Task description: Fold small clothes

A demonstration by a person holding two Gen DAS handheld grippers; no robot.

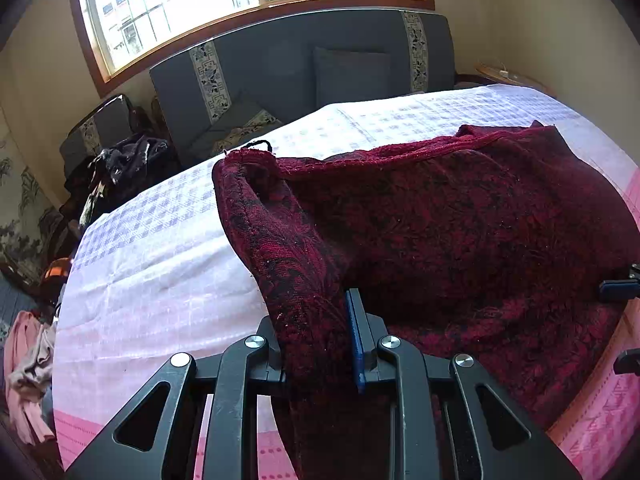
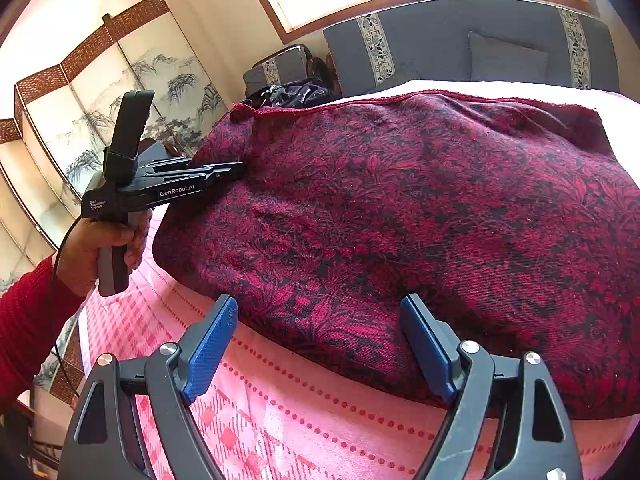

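The red cloth (image 1: 460,232) hides the left gripper (image 1: 320,340)'s left finger; its near edge runs below the frame.

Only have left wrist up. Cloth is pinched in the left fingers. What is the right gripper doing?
Observer: The right gripper is open, fingers apart at the near edge of the red cloth, nothing pinched.
Operator: Which part did left take?
Observer: The left gripper bites the cloth's left side, below its far left corner.
Operator: Anything left of the bed I can't see?
Observer: A folding screen painted with trees stands there.
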